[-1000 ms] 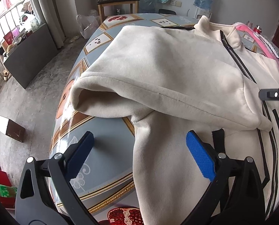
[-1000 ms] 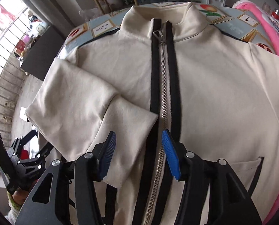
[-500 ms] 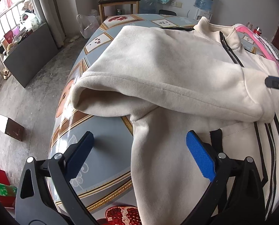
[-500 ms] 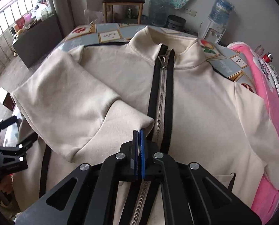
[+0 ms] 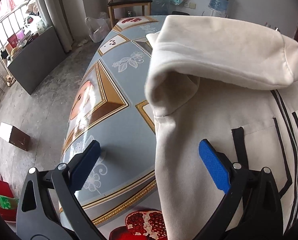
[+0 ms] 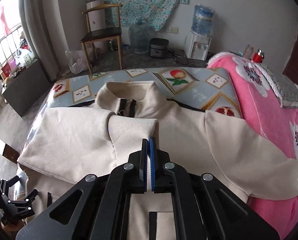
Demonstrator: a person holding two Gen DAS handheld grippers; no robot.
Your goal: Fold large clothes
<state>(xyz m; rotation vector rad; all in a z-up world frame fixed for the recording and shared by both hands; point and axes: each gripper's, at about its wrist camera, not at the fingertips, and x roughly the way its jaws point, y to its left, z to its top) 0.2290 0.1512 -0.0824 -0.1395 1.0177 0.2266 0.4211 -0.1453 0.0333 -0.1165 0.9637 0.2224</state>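
Note:
A cream zip-up jacket (image 6: 189, 136) with black trim lies front up on a patterned table (image 6: 191, 94). My right gripper (image 6: 148, 146) is shut on the cuff of the jacket's left sleeve (image 6: 133, 129) and holds it lifted over the chest. In the left wrist view the raised sleeve (image 5: 219, 54) arches over the jacket's body (image 5: 219, 132). My left gripper (image 5: 149, 160) is open and empty, its fingers straddling the jacket's side edge low above the table (image 5: 117, 120).
A pink floral blanket (image 6: 269, 104) lies at the table's right. A wooden chair (image 6: 103, 36), water dispenser (image 6: 201, 38) and rice cooker (image 6: 159, 48) stand beyond the table. A grey cabinet (image 5: 32, 56) and a small box (image 5: 12, 136) are on the floor at left.
My right gripper closed on the sleeve cuff and lifted it up and across the jacket. The left gripper stayed open and shifted a little.

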